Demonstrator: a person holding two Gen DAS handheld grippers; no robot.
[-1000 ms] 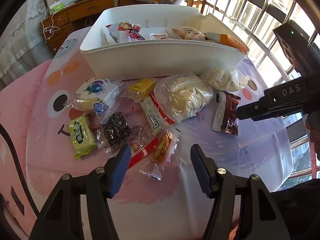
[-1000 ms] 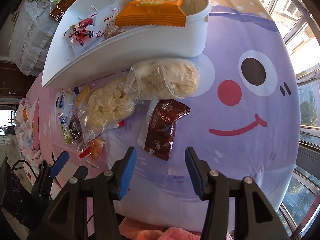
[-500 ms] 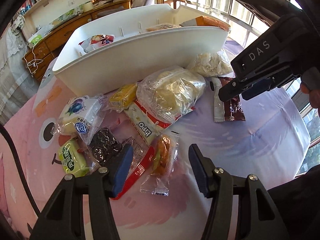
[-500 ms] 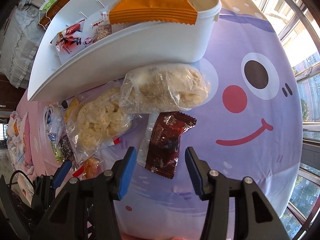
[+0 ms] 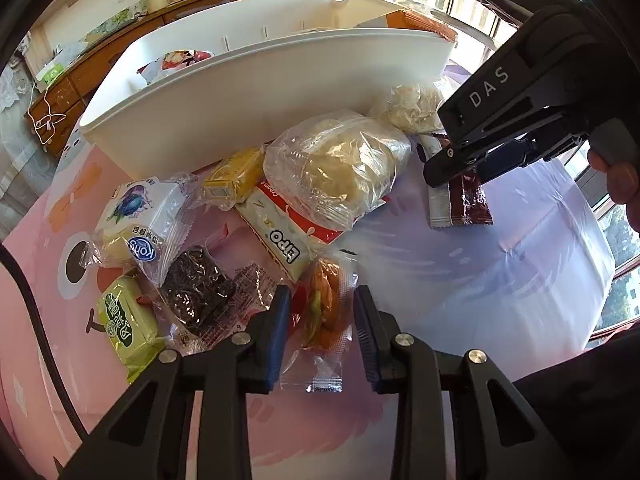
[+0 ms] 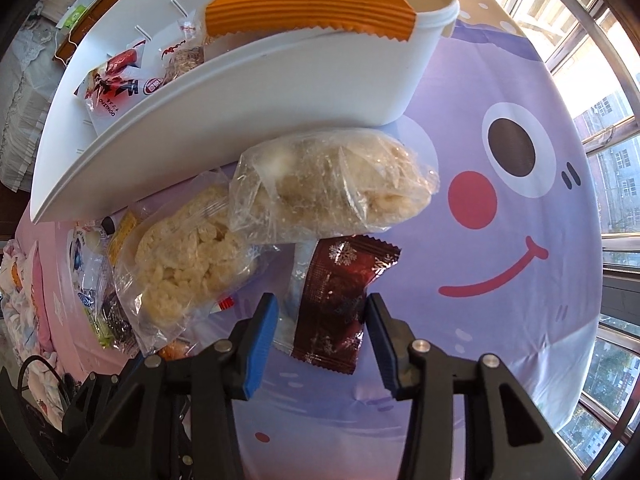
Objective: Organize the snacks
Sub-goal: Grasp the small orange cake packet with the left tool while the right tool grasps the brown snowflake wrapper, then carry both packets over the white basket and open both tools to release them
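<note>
My left gripper (image 5: 322, 320) points down at the table with its jaws closing. A clear packet holding an orange snack (image 5: 324, 312) lies between the blue pads, and its wrapper does not look squeezed. My right gripper (image 6: 320, 324) points straight down, jaws closing around a dark red snowflake packet (image 6: 336, 296) that lies flat between the pads. In the left wrist view the right gripper (image 5: 468, 164) hangs over that dark red packet (image 5: 468, 204). Behind the snacks stands a white bin (image 5: 260, 92), also seen from the right (image 6: 280, 80), with an orange packet (image 6: 312, 8) and red-and-white packets (image 6: 116, 84) inside.
Loose snacks crowd the cartoon cloth in front of the bin: two clear bags of pale puffed pieces (image 6: 332, 184) (image 6: 188, 260), a Lipo pack (image 5: 280, 232), a yellow packet (image 5: 236, 176), a blueberry cake packet (image 5: 136, 216), a dark packet (image 5: 196, 284), a green one (image 5: 124, 320). Windows run along the right.
Both grippers have sunk toward the table and their jaws have narrowed. The orange-snack packet now lies between the left pads, the dark red packet between the right pads.
</note>
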